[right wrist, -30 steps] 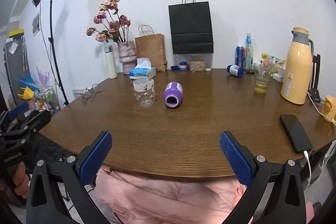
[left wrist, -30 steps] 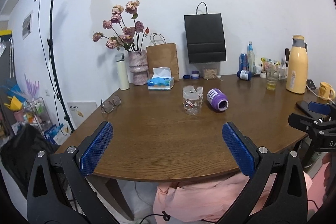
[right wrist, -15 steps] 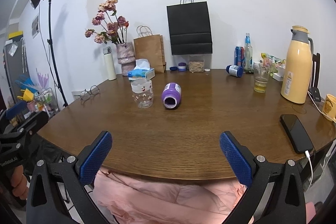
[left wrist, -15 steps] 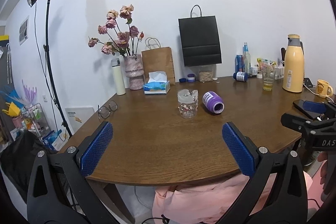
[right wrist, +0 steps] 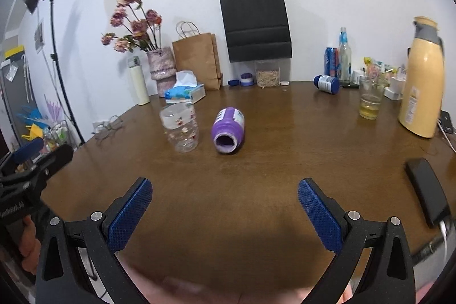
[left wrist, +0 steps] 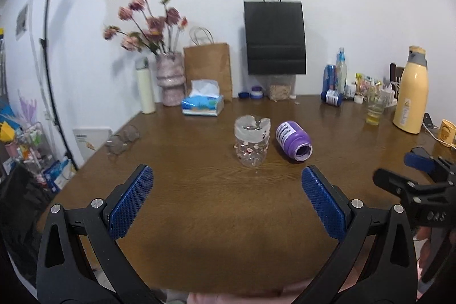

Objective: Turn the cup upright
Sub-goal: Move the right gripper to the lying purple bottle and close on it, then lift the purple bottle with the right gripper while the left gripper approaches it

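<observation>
A purple cup lies on its side in the middle of the brown table, its mouth turned toward me; it also shows in the right wrist view. A clear patterned glass jar stands just left of it, also seen in the right wrist view. My left gripper is open and empty over the near table edge. My right gripper is open and empty, facing the cup from well short of it.
Along the back wall stand a flower vase, tissue box, brown bag, black bag, bottles and a yellow thermos. A glass of yellow liquid and a phone lie at the right. Glasses lie left.
Both grippers have moved forward over the table edge toward the cup and jar, which look larger now. Both stay open. The cup has not moved.
</observation>
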`<state>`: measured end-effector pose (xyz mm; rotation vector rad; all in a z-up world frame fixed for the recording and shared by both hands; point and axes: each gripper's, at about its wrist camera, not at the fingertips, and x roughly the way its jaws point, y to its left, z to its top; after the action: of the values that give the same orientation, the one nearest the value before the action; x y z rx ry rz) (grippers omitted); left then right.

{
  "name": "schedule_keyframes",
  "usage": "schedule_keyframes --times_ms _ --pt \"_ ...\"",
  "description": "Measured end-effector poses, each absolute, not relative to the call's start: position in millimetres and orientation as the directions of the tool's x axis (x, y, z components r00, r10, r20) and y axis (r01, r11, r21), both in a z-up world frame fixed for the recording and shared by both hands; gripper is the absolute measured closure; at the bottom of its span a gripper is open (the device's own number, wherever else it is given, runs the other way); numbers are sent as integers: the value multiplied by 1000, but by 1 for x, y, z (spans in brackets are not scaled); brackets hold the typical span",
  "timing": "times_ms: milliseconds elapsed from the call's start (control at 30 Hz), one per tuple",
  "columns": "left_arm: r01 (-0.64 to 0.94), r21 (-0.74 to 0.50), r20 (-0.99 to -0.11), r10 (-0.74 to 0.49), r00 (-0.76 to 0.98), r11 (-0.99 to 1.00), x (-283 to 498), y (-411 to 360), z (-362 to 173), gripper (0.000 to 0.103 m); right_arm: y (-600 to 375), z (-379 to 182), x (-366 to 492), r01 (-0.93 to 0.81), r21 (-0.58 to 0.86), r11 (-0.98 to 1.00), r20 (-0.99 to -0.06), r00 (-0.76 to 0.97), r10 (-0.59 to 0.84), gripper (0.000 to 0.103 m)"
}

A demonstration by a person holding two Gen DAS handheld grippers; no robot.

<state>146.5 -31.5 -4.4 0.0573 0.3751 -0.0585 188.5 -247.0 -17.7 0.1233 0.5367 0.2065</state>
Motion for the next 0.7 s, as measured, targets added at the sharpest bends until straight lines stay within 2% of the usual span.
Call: schedule_keyframes --times_ms 133,267,433,533,567,600,633,700 --pt "111 69 -457 -68 887 991 209 -46 -21 0 -254 -25 258 -180 218 959 -545 793 272 0" --pt "142 71 -536 -82 840 987 257 -55 -35 0 -250 -35 324 -162 184 969 -617 749 242 0" --pt "175 1 -601 -140 787 984 300 -56 -44 0 -233 -53 381 -206 221 953 -663 685 302 0" --pt "175 -2 -612 -140 778 984 316 -56 -50 0 -224 -63 404 -216 245 945 -689 647 327 16" --pt "174 -1 -615 -137 776 985 321 -56 -52 0 -221 -65 408 -217 233 948 -693 647 318 27" --pt "169 -1 -626 -133 768 986 326 -55 -56 0 -219 -68 413 -215 217 952 -701 645 305 32" --pt "167 -2 -636 -130 760 986 330 -54 -58 0 -217 -72 416 -221 225 949 -707 633 315 36" --pt "165 -5 -649 -129 750 986 335 -54 -61 0 -218 -75 420 -222 247 943 -706 625 332 35"
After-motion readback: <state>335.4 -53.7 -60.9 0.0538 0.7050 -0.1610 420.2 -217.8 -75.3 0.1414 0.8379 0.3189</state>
